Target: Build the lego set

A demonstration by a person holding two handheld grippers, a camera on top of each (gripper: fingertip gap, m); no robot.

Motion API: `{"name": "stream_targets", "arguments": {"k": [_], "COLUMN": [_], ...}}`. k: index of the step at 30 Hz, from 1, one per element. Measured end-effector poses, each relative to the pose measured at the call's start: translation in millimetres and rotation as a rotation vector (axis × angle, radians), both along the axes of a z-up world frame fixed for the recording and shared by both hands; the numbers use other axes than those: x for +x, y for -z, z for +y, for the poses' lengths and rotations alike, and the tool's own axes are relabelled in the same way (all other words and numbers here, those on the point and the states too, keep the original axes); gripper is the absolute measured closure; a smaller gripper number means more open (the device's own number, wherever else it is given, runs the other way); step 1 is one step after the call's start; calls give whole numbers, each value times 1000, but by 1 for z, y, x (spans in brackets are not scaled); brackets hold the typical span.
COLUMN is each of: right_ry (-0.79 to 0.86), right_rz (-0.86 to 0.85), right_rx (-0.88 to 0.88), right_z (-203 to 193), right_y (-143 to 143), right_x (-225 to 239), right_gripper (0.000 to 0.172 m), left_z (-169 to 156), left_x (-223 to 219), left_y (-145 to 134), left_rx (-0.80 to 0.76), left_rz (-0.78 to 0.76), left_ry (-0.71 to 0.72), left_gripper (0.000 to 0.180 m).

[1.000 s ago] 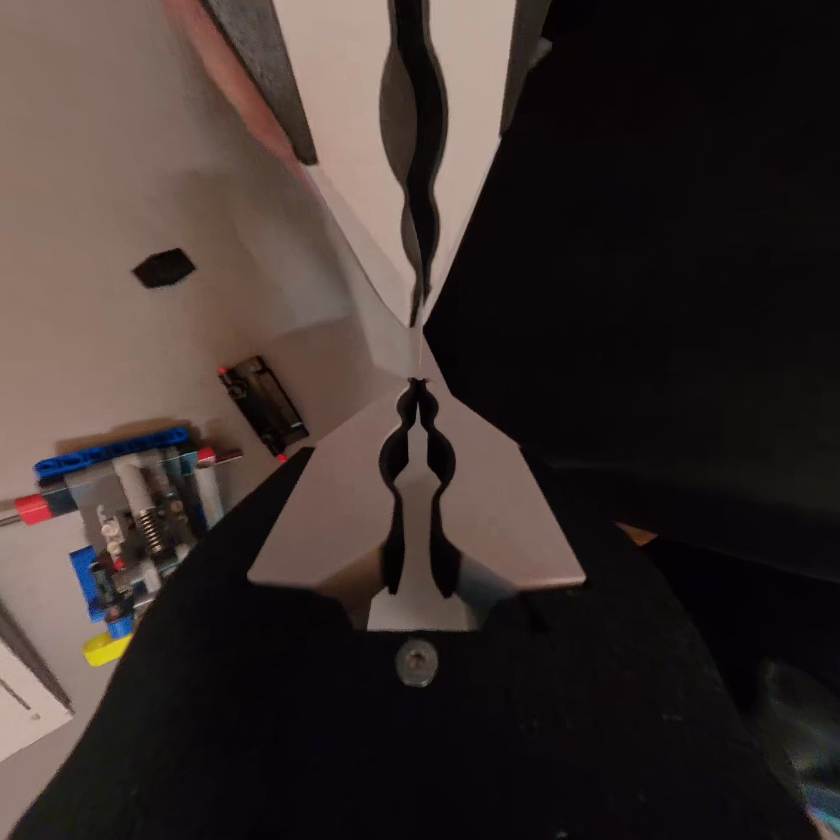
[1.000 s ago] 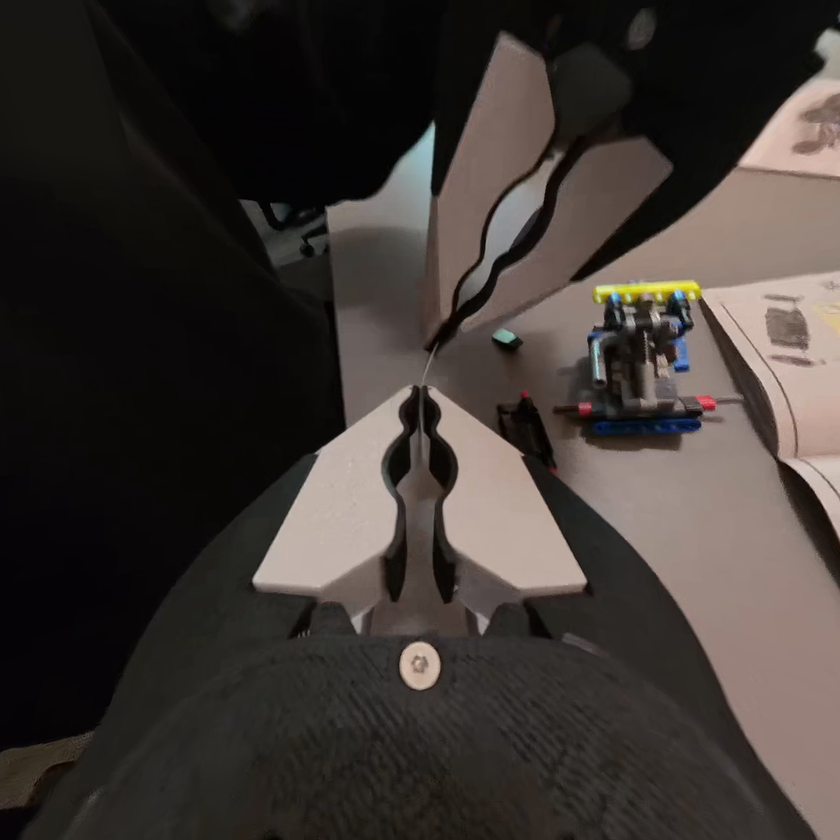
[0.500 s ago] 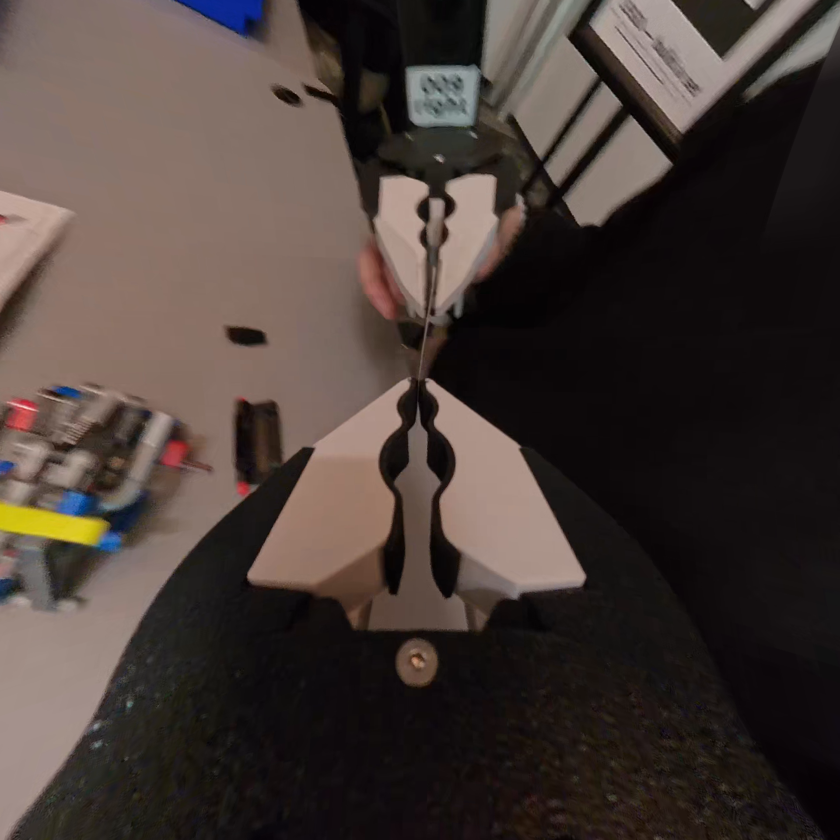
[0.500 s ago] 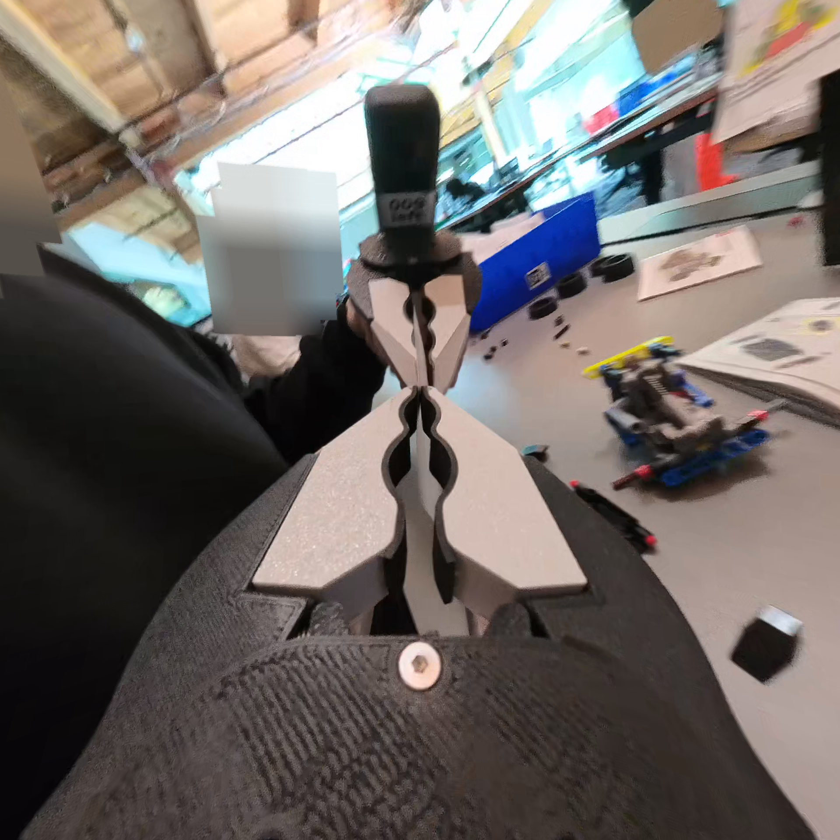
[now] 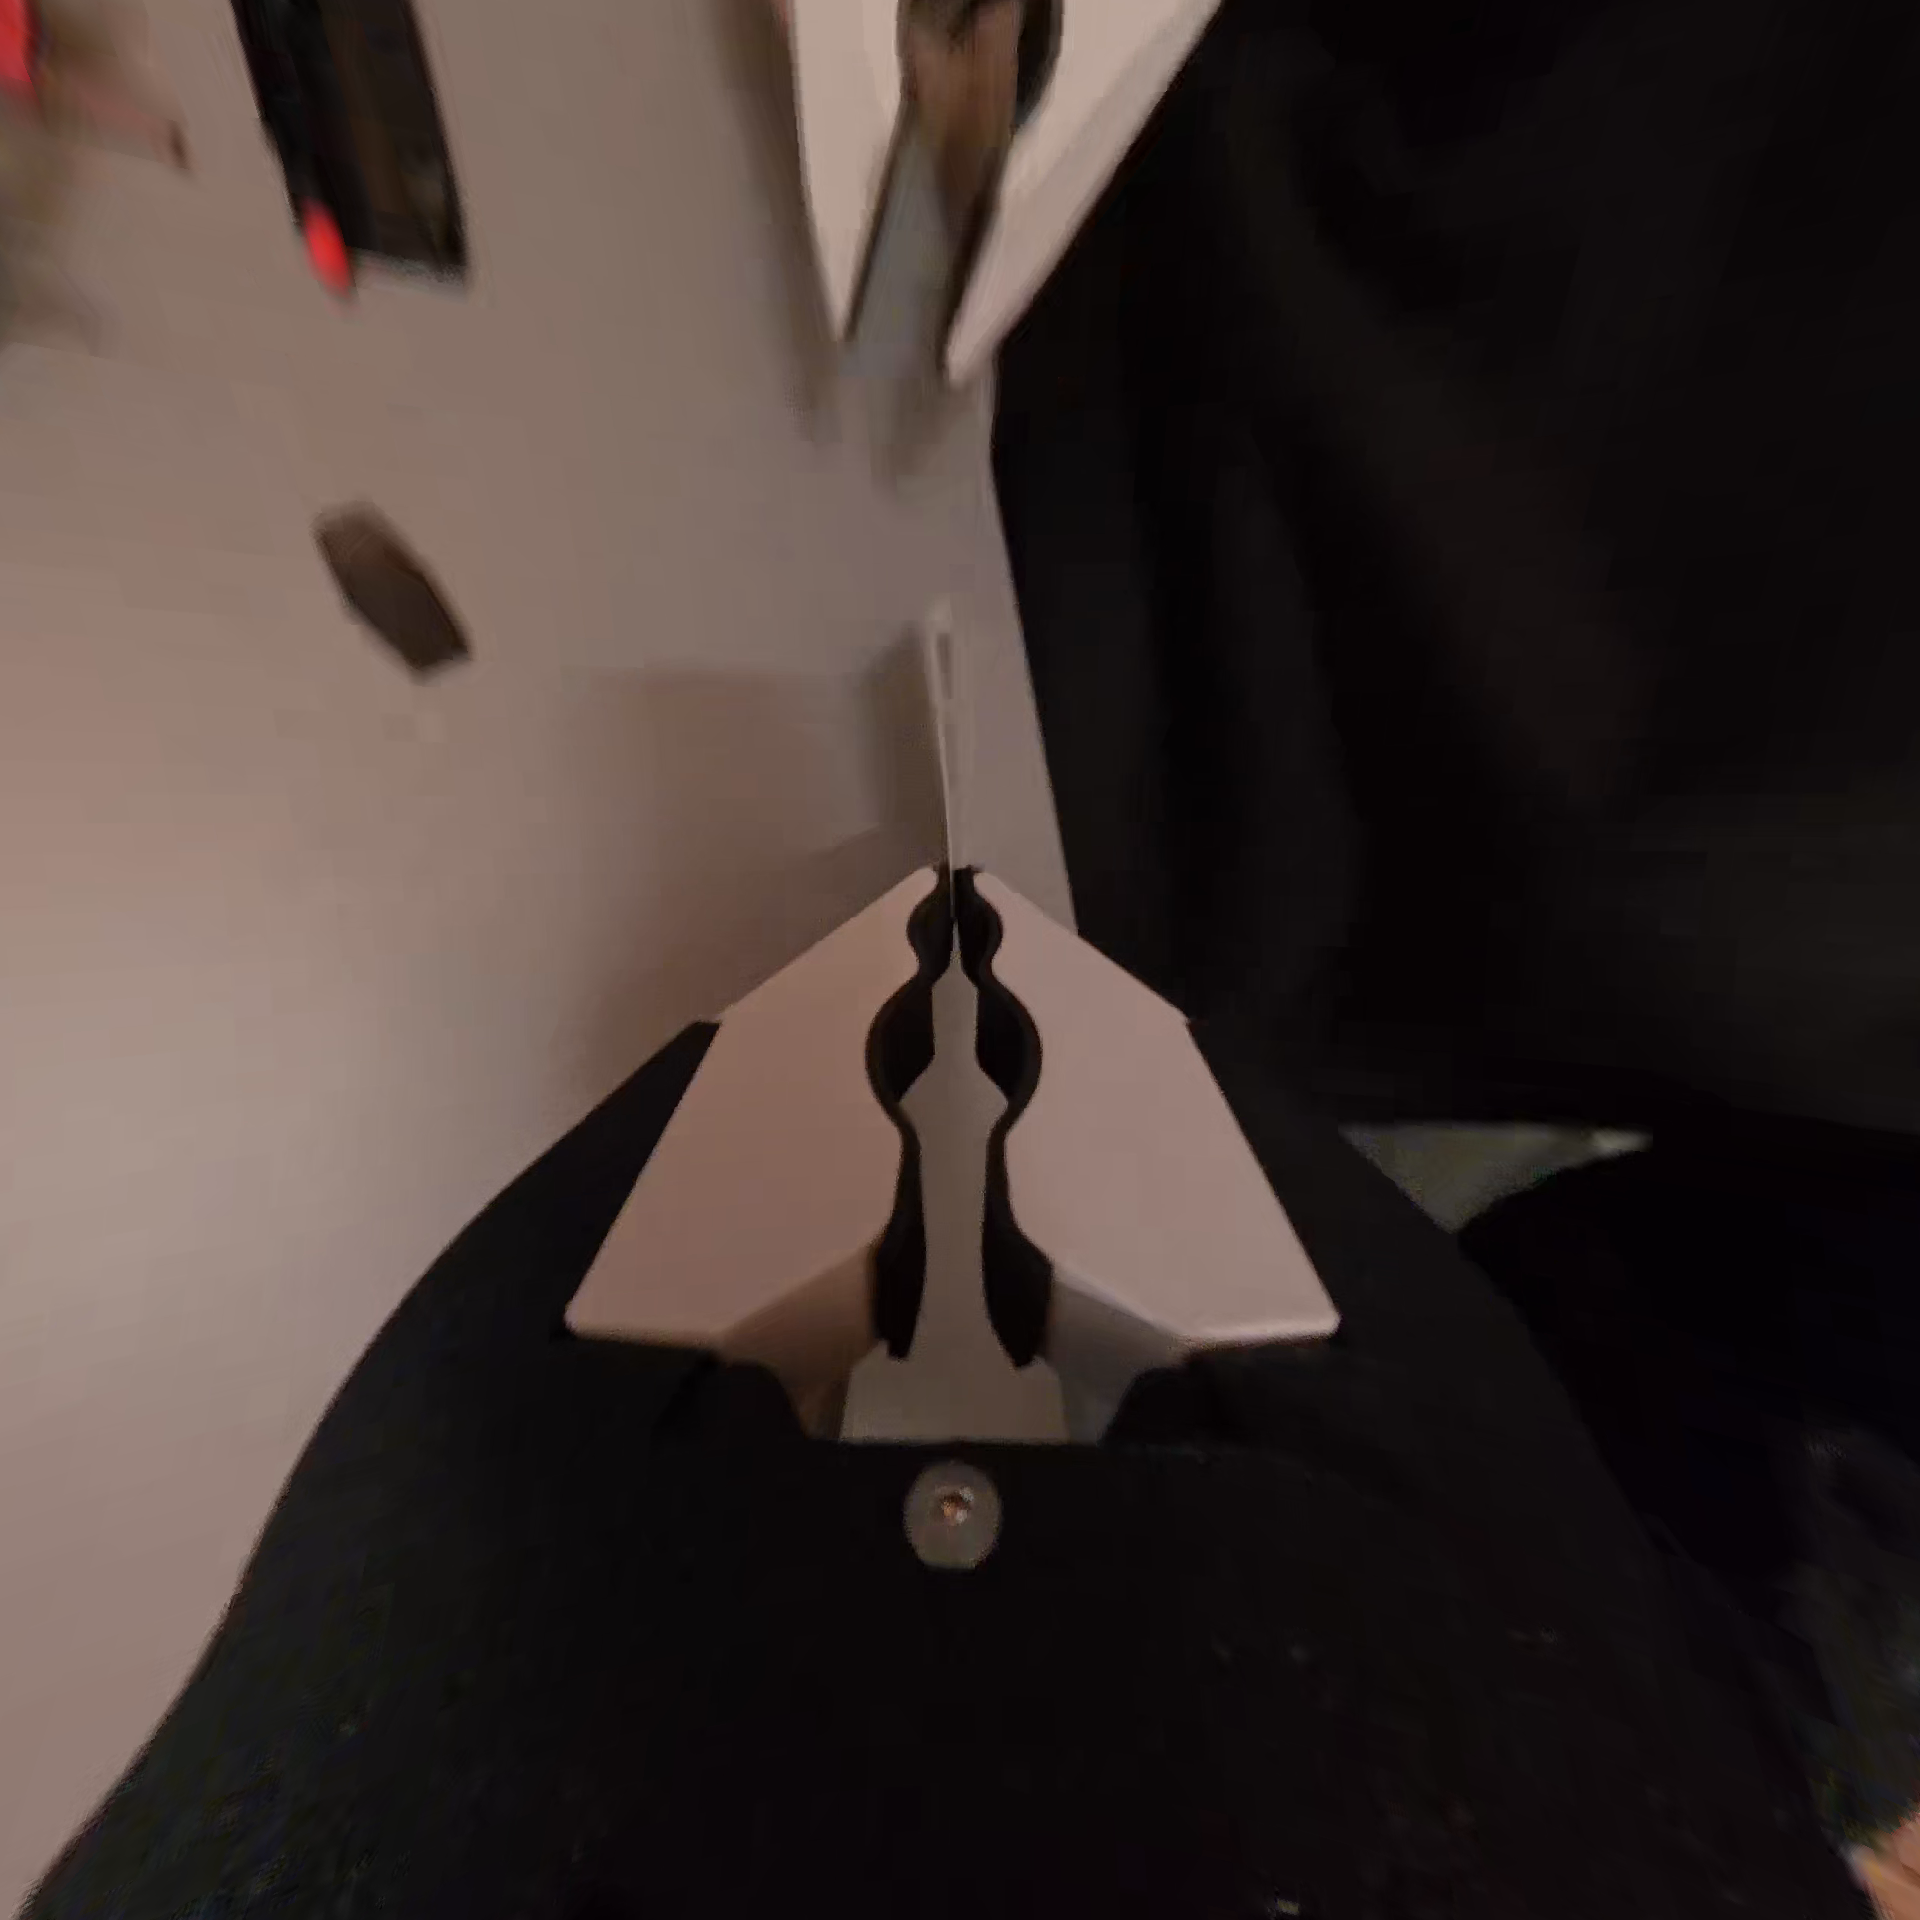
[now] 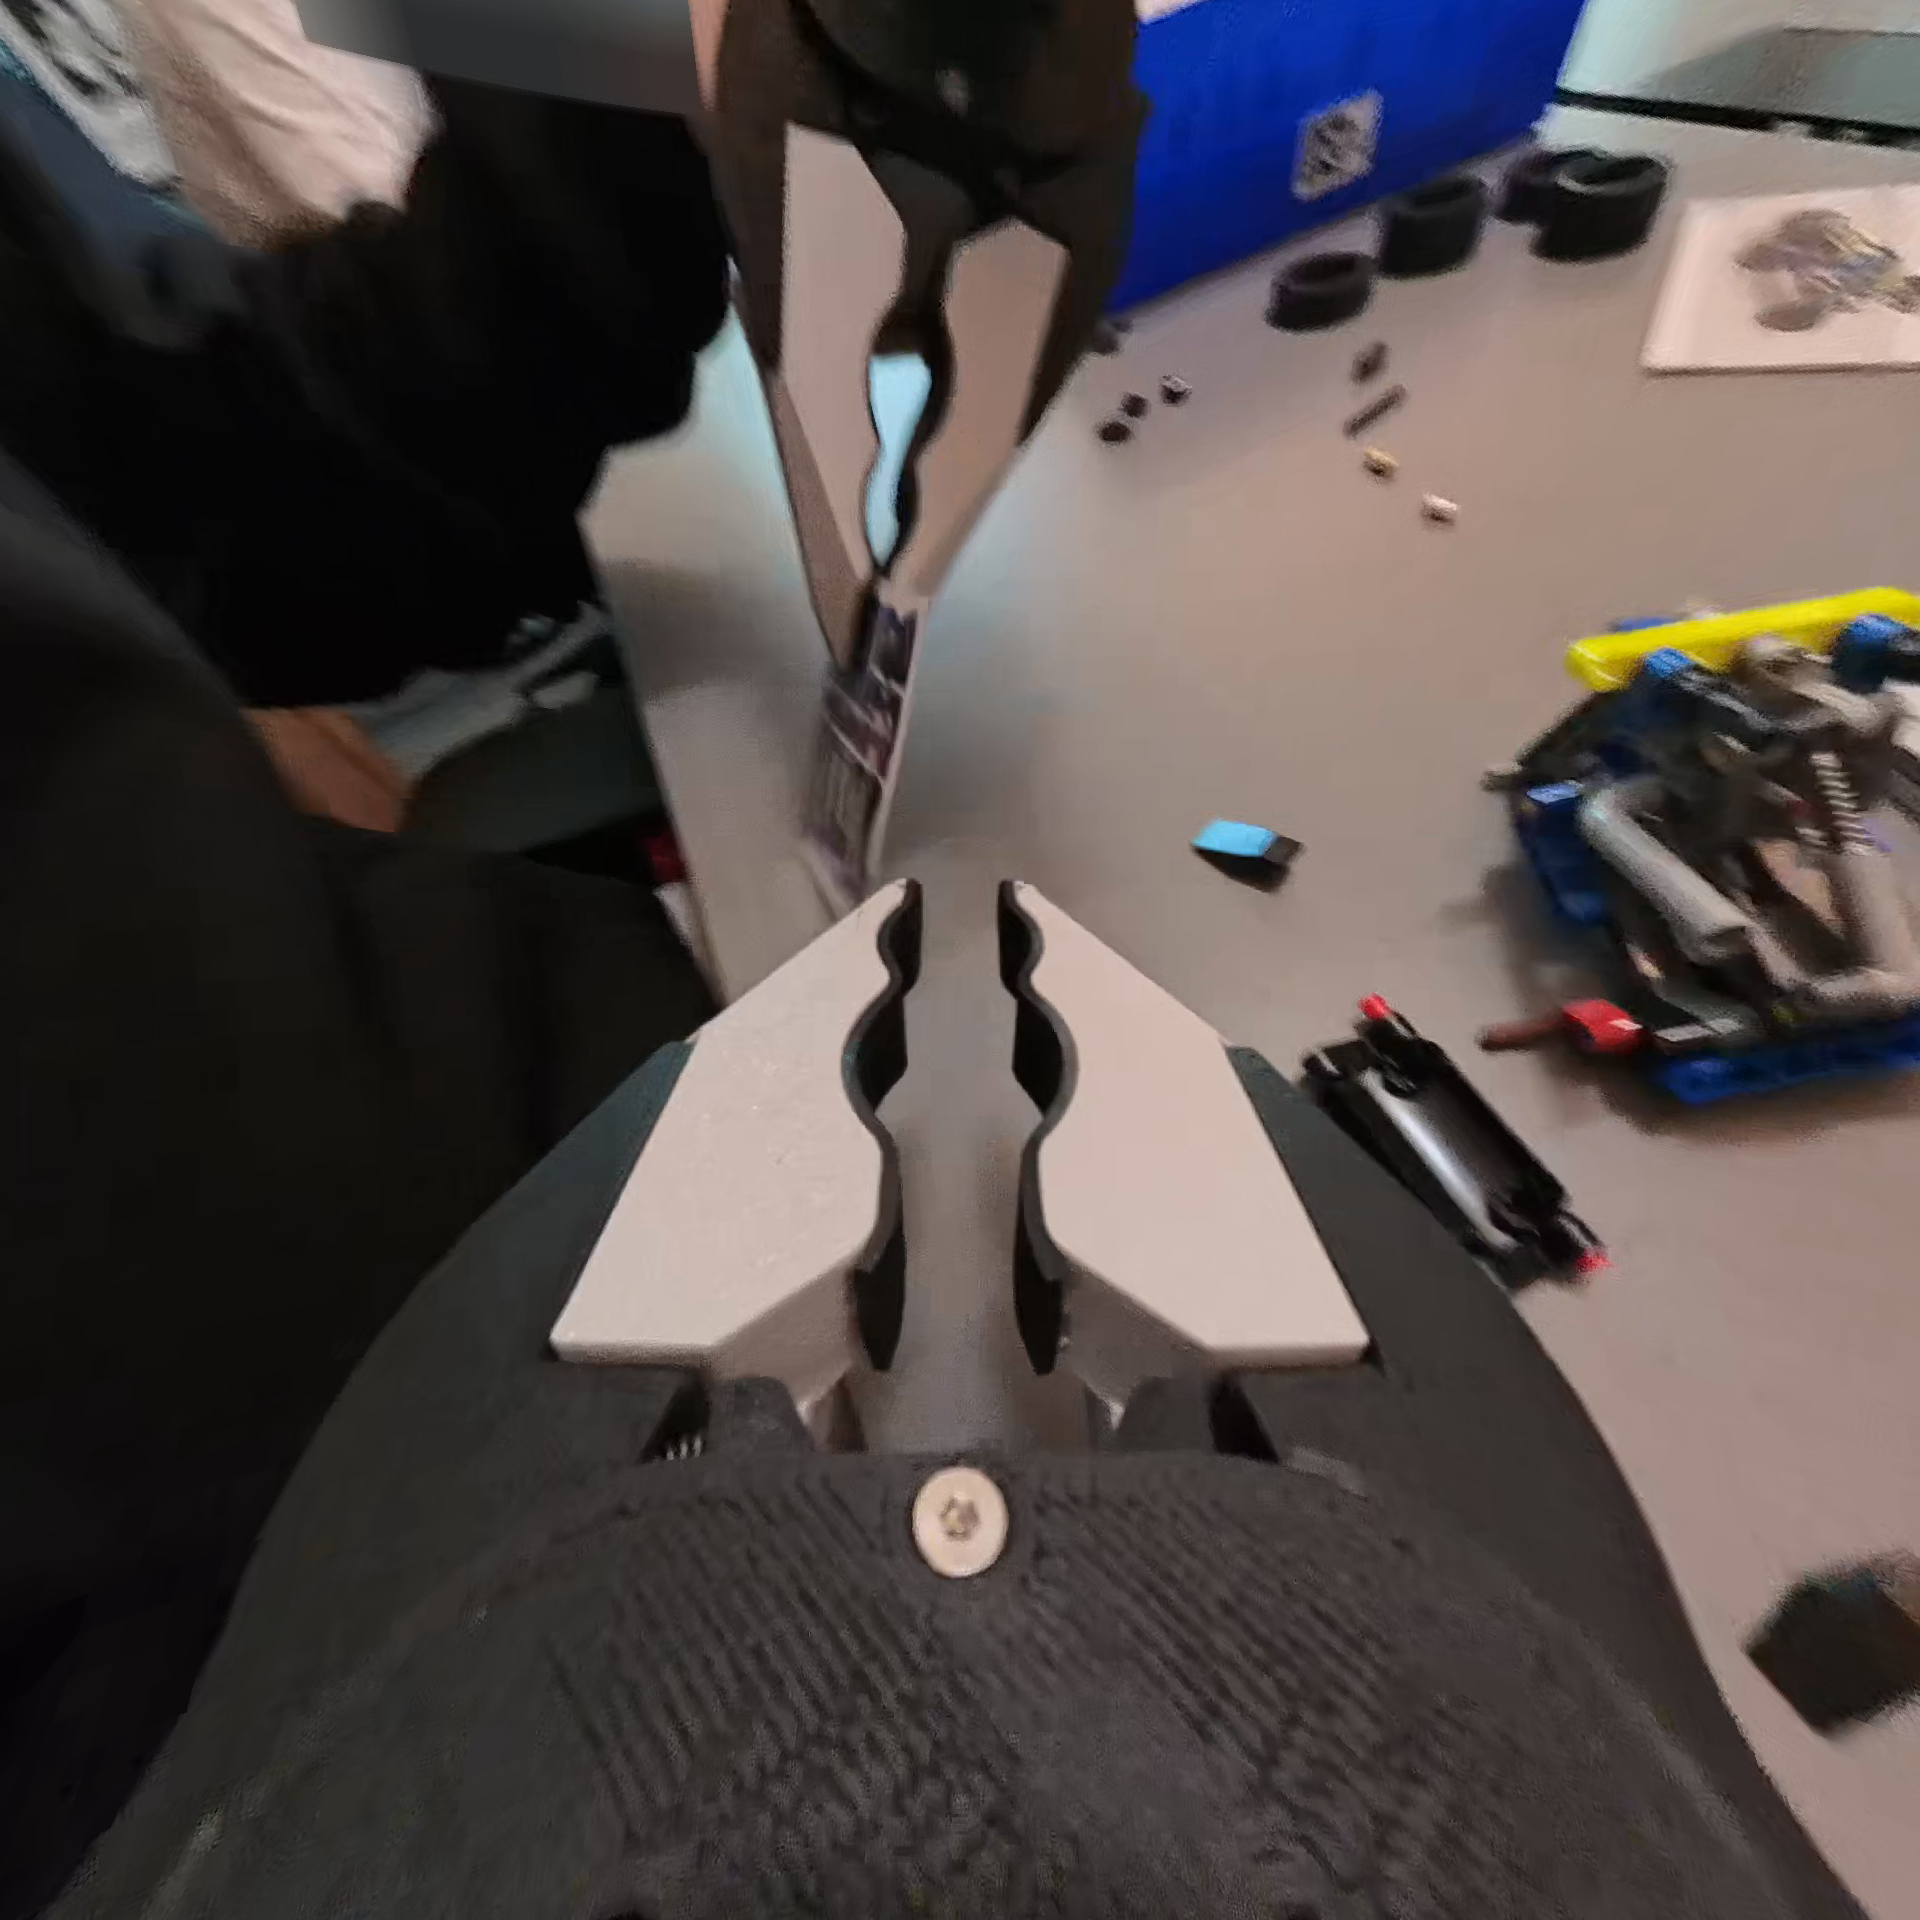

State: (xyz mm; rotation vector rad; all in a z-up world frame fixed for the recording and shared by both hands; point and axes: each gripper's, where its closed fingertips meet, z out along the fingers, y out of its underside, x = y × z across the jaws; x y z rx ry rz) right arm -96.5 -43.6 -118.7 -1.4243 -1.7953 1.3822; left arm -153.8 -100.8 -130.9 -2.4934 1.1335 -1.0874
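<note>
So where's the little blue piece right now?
In the right wrist view, the little blue piece lies on the grey table, right of the open right claw.

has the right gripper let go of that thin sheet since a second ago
Yes. The right gripper now stands open with nothing between its fingers; the sheet hangs from the left gripper.

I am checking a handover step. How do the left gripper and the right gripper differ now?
The left gripper has its fingers closed on a thin printed sheet; the right gripper has its fingers apart, with nothing between them. Both have pale fingers with wavy black pads, above the grey table.
</note>
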Motion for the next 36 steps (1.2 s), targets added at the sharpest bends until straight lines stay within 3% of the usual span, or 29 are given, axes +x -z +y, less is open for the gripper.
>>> {"name": "stream_targets", "arguments": {"k": [4,9,14,18,21,27,32,36], "right_ry": [135,142,165,177,182,185,193,221], "right_rz": [-60,-109,-122,-122,-122,-176,-211,-214], "right_rx": [293,407,522,538,555,594,613,612], "right_z": [27,24,26,29,29,33,37,44], "right_y": [19,34,45,50,51,62,62,57], "right_x": [-7,-25,-35,-41,-46,-54,-55,-53], "right_gripper": [169,172,172,172,172,172,172,172], "left_z": [12,35,51,67,69,70,61,58], "left_x": [-63,-86,-86,-109,-104,-112,-79,-51], "left_y": [25,51,53,41,26,35,28,35], "left_rx": [-107,-128,16,221,315,323,372,381], "left_rz": [216,331,362,453,375,384,282,199], "left_ry": [-65,-130,-172,-260,-296,-300,-258,-336], "left_gripper": [180,178,169,161,160,158,158,159]}}
